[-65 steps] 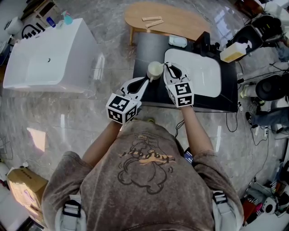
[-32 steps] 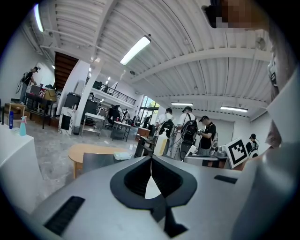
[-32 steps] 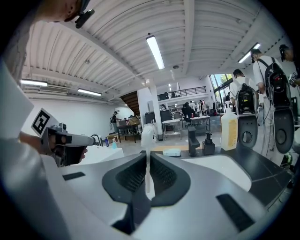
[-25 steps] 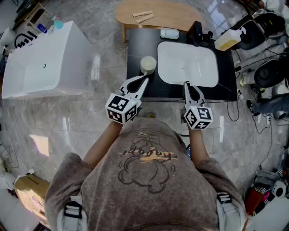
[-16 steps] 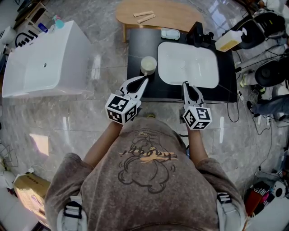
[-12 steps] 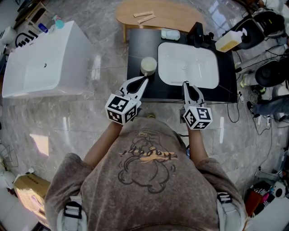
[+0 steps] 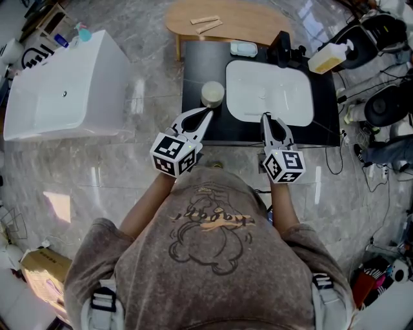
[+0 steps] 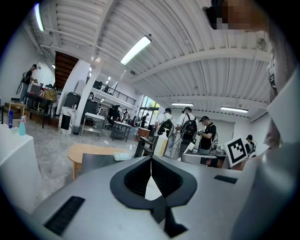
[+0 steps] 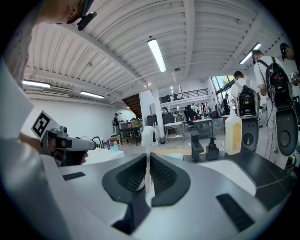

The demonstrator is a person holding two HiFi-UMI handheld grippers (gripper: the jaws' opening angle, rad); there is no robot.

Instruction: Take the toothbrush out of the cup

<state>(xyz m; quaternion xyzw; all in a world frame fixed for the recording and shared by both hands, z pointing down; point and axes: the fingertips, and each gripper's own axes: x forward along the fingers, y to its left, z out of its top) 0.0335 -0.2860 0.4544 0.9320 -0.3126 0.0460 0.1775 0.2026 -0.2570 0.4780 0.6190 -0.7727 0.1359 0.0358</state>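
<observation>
A cream cup (image 7: pixel 211 93) stands on the black counter (image 7: pixel 197 64), left of the white sink (image 7: pixel 271 90). My left gripper (image 7: pixel 208 113) points at the cup's near side with its jaws closed and nothing between them (image 8: pixel 151 161). Whether its tips touch the cup I cannot tell. My right gripper (image 7: pixel 264 117) hovers at the sink's front edge, well away from the cup. It is shut on a white toothbrush (image 9: pixel 146 136), which stands upright between the jaws (image 9: pixel 148 157) with its head above them.
A black faucet (image 7: pixel 282 45) and a yellowish bottle (image 7: pixel 326 58) stand behind the sink, a soap dish (image 7: pixel 244 48) at the counter's back. A wooden table (image 7: pixel 219 19) lies beyond. A white tub (image 7: pixel 58 90) is at left, and cables and equipment (image 7: pixel 381 109) at right.
Since the earliest frame my right gripper has drawn away from the cup, right and toward me, to the sink's front edge. Over the last second it hardly moved. The left gripper stayed put.
</observation>
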